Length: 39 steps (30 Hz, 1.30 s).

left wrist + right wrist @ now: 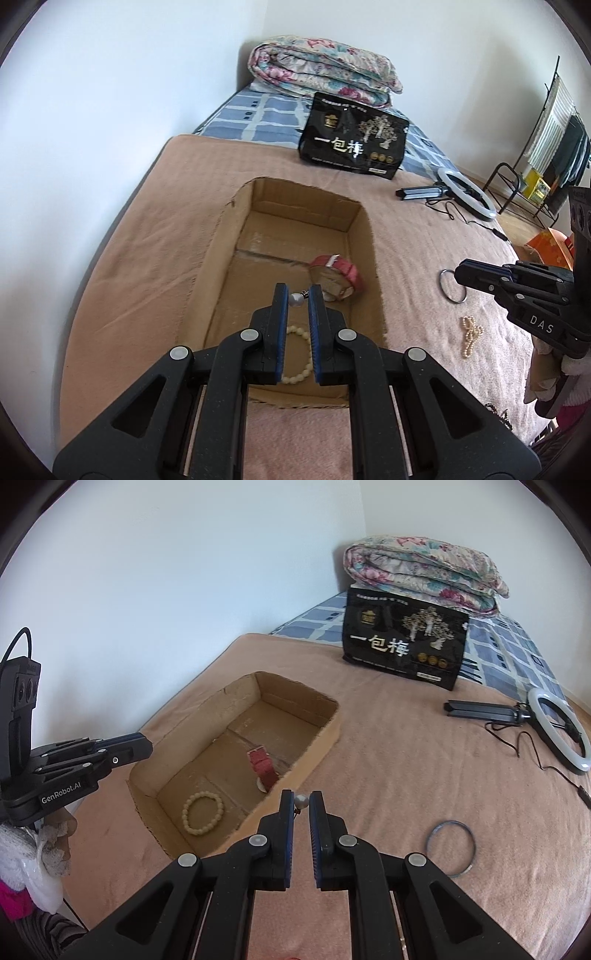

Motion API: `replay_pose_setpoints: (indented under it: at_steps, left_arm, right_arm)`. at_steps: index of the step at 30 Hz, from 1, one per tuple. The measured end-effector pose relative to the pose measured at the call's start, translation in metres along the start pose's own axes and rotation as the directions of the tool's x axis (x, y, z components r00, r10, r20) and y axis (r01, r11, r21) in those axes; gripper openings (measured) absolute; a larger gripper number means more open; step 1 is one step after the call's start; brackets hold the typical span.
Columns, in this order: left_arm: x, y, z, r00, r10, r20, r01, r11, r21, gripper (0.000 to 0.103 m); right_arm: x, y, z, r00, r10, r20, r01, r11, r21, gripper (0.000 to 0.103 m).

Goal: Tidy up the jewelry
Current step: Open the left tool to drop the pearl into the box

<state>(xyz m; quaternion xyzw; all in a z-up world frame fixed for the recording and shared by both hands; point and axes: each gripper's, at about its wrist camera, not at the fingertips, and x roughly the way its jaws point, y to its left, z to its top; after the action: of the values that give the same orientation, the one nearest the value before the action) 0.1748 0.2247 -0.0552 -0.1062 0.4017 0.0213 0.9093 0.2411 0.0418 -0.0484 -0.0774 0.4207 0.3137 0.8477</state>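
Observation:
An open cardboard box (221,236) (325,734) lies on the pink blanket. Inside are a cream bead bracelet (301,356) (203,812) and a red-strap watch (338,275) (263,768). My left gripper (298,297) is over the box's near end, shut on a pearl earring (296,299). My right gripper (301,800) hovers by the box's right wall, shut on another pearl earring (301,801); it also shows in the left wrist view (465,273). A metal bangle (451,286) (450,849) and a small pearl string (470,334) lie on the blanket right of the box.
A black snack bag (354,138) (404,642) stands behind the box, with a folded floral quilt (325,70) (424,572) beyond it. A ring light with tripod and cable (465,197) (557,727) lies at the right. A wall runs along the left.

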Motion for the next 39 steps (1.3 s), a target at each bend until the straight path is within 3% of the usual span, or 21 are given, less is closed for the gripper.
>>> replay_pose_setpoints:
  at_steps: [9, 23, 26, 29, 32, 34, 37, 39]
  left_arm:
    - [0.005, 0.023, -0.007, 1.000, 0.013, -0.026, -0.014, 0.999, -0.045, 0.009]
    - [0.009, 0.027, -0.008, 0.999, 0.019, -0.041, -0.021, 0.998, -0.053, 0.009]
    - [0.009, 0.027, -0.008, 0.999, 0.026, -0.040, -0.028, 0.998, -0.054, 0.009]
    - [0.012, 0.029, -0.010, 0.998, 0.039, -0.044, -0.041, 0.998, -0.052, 0.010]
    - [0.013, 0.029, -0.011, 0.998, 0.048, -0.041, -0.051, 0.997, -0.058, 0.038]
    - [0.011, 0.029, -0.010, 0.998, 0.056, -0.031, -0.058, 0.997, -0.060, 0.041]
    - [0.009, 0.029, -0.010, 0.998, 0.066, -0.025, -0.068, 0.995, -0.067, 0.043]
    - [0.008, 0.029, -0.008, 0.997, 0.072, -0.020, -0.073, 0.995, -0.066, 0.047]
  right_arm:
    - [0.027, 0.028, 0.008, 0.999, 0.035, -0.027, -0.035, 0.999, -0.020, 0.006]
    - [0.047, 0.047, 0.012, 0.996, 0.070, -0.057, -0.072, 0.997, -0.037, 0.007]
    - [0.046, 0.047, 0.012, 0.996, 0.074, -0.051, -0.076, 0.996, -0.039, 0.026]
    - [0.044, 0.049, 0.012, 0.997, 0.069, -0.047, -0.071, 0.996, -0.049, 0.032]
    - [0.041, 0.050, 0.011, 0.998, 0.055, -0.039, -0.057, 0.997, -0.058, 0.055]
    - [0.038, 0.050, 0.011, 0.999, 0.047, -0.027, -0.049, 0.997, -0.057, 0.070]
    - [0.037, 0.050, 0.010, 0.999, 0.040, -0.024, -0.042, 0.998, -0.057, 0.081]
    - [0.036, 0.050, 0.009, 0.999, 0.036, -0.023, -0.038, 0.997, -0.061, 0.083]
